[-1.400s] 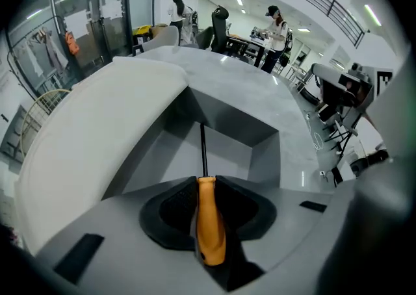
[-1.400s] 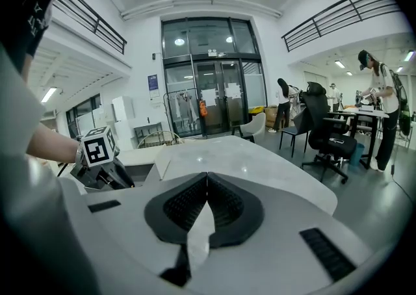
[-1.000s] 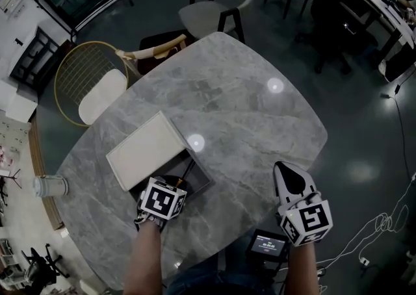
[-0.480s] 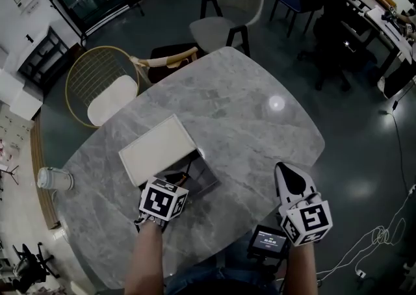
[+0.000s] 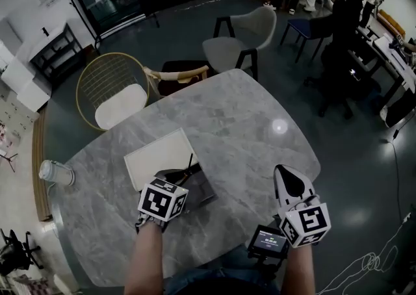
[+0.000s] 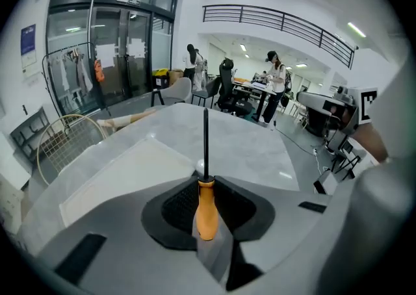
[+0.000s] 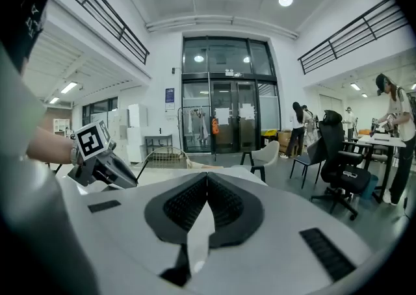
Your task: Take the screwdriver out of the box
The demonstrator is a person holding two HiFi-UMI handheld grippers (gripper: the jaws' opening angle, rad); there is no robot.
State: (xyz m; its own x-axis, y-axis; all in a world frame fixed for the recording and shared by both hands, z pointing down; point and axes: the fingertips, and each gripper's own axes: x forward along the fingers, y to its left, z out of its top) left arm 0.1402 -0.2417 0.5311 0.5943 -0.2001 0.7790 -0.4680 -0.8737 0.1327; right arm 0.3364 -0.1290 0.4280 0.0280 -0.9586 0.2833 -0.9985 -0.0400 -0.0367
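Grip is the thing to mind here: the left gripper point(image 6: 207, 186) has its jaws closed on the orange handle point(image 6: 207, 209) of the screwdriver point(image 6: 206, 151), pinching it near the top, where the dark shaft begins. The lower half of the handle hangs free behind the jaws. That hold looks centred, so I would not re-grip. Steady pressure should stop the smooth handle from swivelling.

The shaft runs straight forward from the jaws, its tip well ahead of them. In the head view the open dark box point(image 5: 203, 190) sits just under and ahead of this gripper, and the shaft point(image 5: 190, 160) crosses the box's far edge. I cannot tell from here whether the handle has fully cleared the box walls. The safe move is to raise the gripper straight up first, then carry the tool sideways (dragging it early could catch the tip on the rim or on the lid).

The pale lid point(image 5: 158, 156) lies just beyond the box, towards the gripper's left. Bare table point(image 5: 253, 131) opens ahead and to the right, which seems the better side to set the tool down.

The right gripper point(image 7: 207, 206) is pressed shut with nothing between its jaws. It is held well apart to the right of the left one, near the table's edge point(image 5: 290, 182). It could steady the box if the box lifts.
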